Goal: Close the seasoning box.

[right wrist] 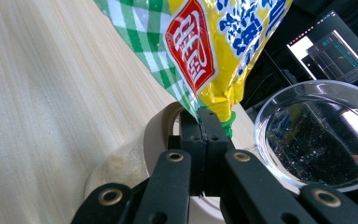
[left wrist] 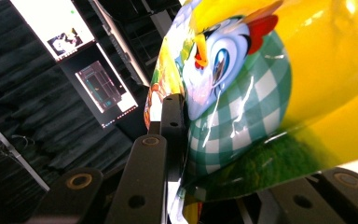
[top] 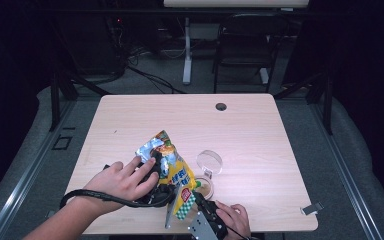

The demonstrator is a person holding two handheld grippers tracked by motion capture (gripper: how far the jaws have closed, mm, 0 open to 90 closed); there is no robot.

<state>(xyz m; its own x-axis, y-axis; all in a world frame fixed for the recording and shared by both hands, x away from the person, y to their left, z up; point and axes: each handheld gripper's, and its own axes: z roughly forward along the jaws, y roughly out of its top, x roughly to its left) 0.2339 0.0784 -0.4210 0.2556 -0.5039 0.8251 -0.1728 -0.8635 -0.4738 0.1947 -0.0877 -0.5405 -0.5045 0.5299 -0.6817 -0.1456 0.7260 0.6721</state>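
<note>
Both grippers grasp a glossy yellow-and-green-check snack bag, left gripper mid-bag, right gripper pinching its corner, above a round tan cup at four o'clock; pouring likely needs steeper tilt.

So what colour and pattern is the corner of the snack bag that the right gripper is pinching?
Green and white check, on the snack bag; clearest in the right gripper view.

yellow snack bag, tilted above table

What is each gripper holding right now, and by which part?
Both hold the yellow snack bag: the right gripper is shut on its bottom corner seam, and the left gripper clamps the bag's body.
</note>
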